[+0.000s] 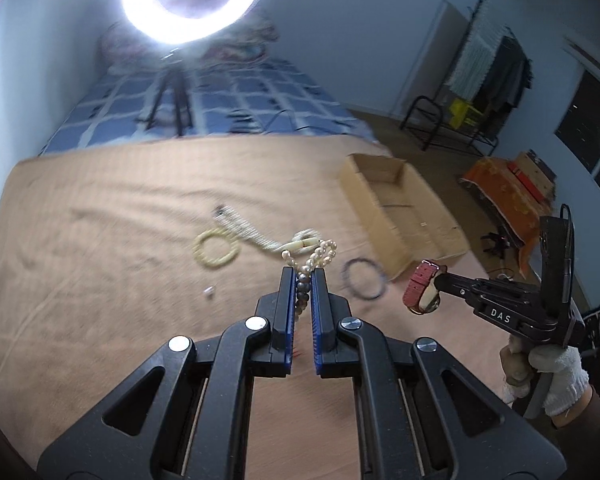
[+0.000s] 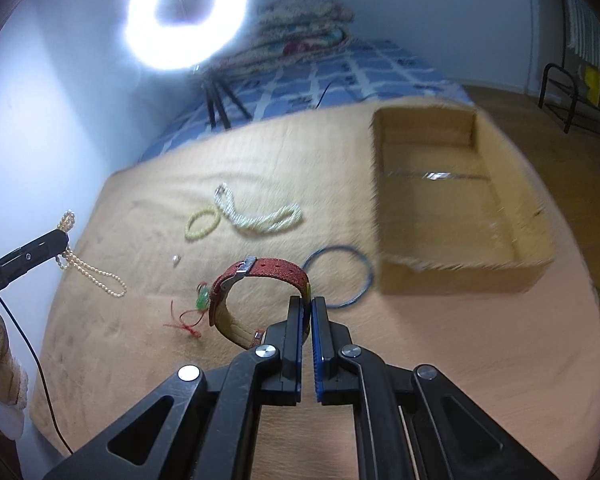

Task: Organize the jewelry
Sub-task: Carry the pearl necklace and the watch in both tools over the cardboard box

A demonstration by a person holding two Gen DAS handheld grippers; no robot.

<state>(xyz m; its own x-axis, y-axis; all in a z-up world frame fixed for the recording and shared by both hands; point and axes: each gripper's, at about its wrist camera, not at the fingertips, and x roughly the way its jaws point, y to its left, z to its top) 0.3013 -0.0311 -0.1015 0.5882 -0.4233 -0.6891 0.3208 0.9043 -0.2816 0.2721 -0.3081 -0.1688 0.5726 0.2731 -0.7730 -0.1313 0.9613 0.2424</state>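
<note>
Your left tool was clamped on a pearl necklace, the strand bunched between the jaws and spilling out ahead of the tips. From that camera the cardboard box lay ahead and to the right of the tool, its long axis running away from you. Your right tool, off to the right, was nearer the box and gripped a red watch. On the towel-covered surface ahead sat a yellow bracelet, a white beaded strand and a blue ring bracelet.

From the right camera, your right tool was shut on the red watch, whose band looped out to the left of the tips. The box stood just ahead and right, open side up, apparently empty. So the right hand had the shorter path to it, I judge. The left tool hung far left, pearls dangling.
</note>
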